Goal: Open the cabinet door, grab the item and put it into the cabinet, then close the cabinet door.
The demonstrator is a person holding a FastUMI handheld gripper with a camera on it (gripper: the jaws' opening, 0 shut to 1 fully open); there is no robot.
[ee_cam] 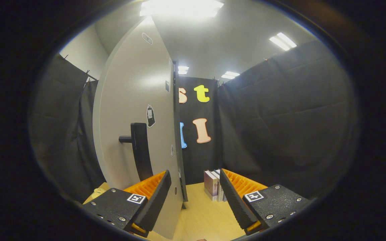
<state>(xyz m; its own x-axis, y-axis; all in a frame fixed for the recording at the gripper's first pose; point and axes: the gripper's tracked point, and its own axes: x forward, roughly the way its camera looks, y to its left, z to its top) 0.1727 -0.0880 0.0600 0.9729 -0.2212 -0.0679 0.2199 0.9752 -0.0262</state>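
Note:
The grey cabinet door [136, 100] stands swung open, seen nearly edge-on, with its black vertical handle [141, 150] on the face left of my fingers. My gripper [194, 174] is open. The door's free edge [180, 187] runs down between the two fingers, close to the left finger [156, 197] and well apart from the right finger [235, 201]. A few upright books [212, 184] stand on the wooden table just beyond the right fingertip. The cabinet's inside is hidden behind the door.
The light wooden tabletop [199, 214] lies under the fingers. A small pale yellow object [97, 192] sits on the table left of the left finger, beside the door. Black cloth walls close the booth behind and to the right.

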